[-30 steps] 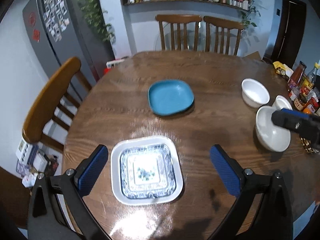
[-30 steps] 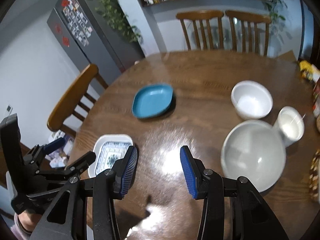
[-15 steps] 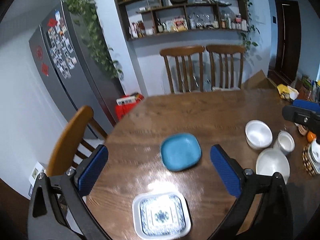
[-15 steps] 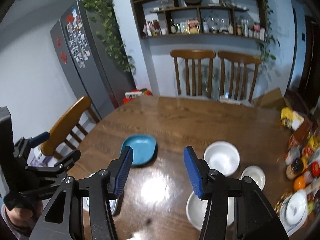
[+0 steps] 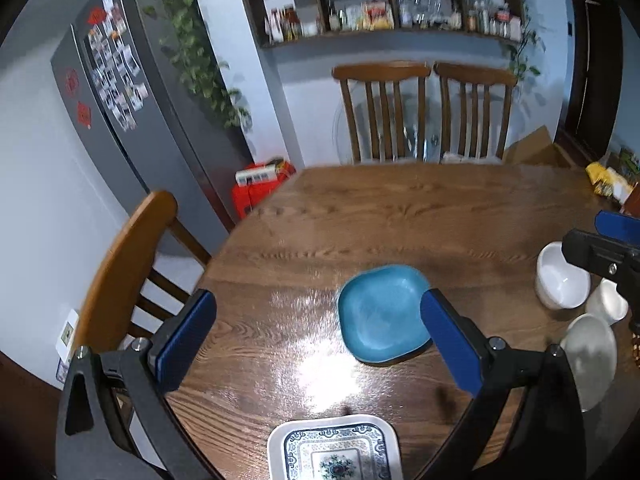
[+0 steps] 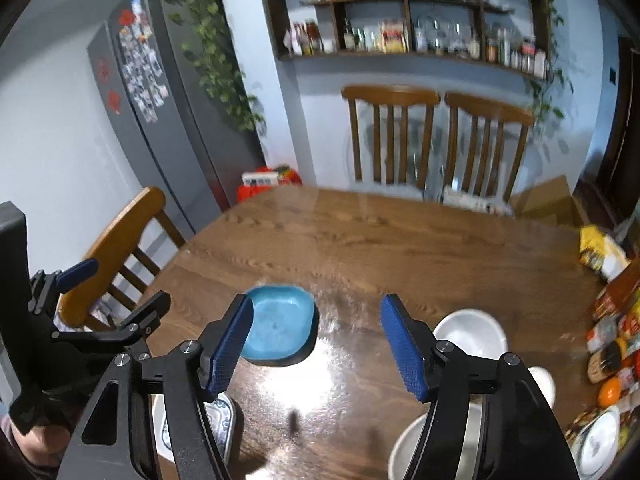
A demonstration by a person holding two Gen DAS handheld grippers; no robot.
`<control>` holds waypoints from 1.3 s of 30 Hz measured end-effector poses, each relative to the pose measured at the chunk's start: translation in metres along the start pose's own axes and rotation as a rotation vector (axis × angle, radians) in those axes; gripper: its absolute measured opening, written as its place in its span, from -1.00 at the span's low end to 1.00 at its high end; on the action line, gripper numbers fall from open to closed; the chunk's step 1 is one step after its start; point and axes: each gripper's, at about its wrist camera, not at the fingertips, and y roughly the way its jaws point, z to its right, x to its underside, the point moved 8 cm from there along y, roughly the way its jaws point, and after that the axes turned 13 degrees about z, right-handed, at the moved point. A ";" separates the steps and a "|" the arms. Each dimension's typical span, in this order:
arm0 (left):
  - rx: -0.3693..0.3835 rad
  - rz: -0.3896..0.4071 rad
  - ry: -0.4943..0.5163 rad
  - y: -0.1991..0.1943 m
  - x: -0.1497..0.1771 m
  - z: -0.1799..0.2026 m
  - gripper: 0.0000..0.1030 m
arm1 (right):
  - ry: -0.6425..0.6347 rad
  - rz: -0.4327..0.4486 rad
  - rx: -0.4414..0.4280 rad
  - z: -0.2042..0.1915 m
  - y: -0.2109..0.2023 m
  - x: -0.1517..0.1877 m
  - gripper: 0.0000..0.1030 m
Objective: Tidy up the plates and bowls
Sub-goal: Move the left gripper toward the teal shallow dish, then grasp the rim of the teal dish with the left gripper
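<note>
left claw (image 5: 316,340): held up above the table (image 5: 400,216), tilted down at it, fingers spread wide, nothing between them

right claw (image 6: 316,344): also up over the table, angled down, fingers wide apart and holding nothing. in the left view only a bit of it pokes in at the right edge

blue plate (image 5: 382,312): flat on the wood, just ahead of the left claw and partly behind its right finger; from the right claw it sits ahead, tucked behind the left finger

patterned plate (image 5: 334,450): right below the left claw, cut off by the bottom edge. in the right view only a sliver shows behind the left finger

white bowl (image 6: 470,332): just past the right claw's right finger, partly covered by it

big bowl (image 6: 432,444): under the right claw's right finger, mostly hidden and blurry

small cup (image 5: 606,302): off to the left claw's right, half behind the other claw

chairs (image 5: 424,112): two at the far side, edges smeared

bottles and jars (image 6: 616,340): far right of the right claw, hard to make out
</note>
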 end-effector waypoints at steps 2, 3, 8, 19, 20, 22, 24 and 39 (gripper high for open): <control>0.008 -0.039 -0.001 0.017 0.010 0.001 0.98 | 0.007 -0.045 0.008 0.000 0.020 0.012 0.30; 0.010 -0.065 -0.002 0.027 0.018 0.002 0.98 | 0.010 -0.064 0.013 0.001 0.027 0.017 0.30; 0.021 -0.163 -0.007 0.067 0.051 0.001 0.98 | 0.053 -0.164 0.026 0.005 0.068 0.049 0.30; 0.080 -0.295 -0.011 0.112 0.101 0.013 0.97 | 0.121 -0.281 0.049 0.011 0.118 0.097 0.30; 0.085 -0.300 -0.011 0.116 0.104 0.013 0.97 | 0.124 -0.290 0.051 0.011 0.122 0.101 0.30; 0.094 -0.314 -0.016 0.121 0.109 0.015 0.97 | 0.127 -0.306 0.047 0.010 0.129 0.108 0.30; 0.098 -0.326 -0.021 0.126 0.113 0.017 0.96 | 0.121 -0.316 0.045 0.007 0.135 0.113 0.30; 0.189 -0.358 -0.070 0.143 0.128 0.027 0.06 | 0.078 -0.336 0.025 -0.007 0.163 0.120 -0.37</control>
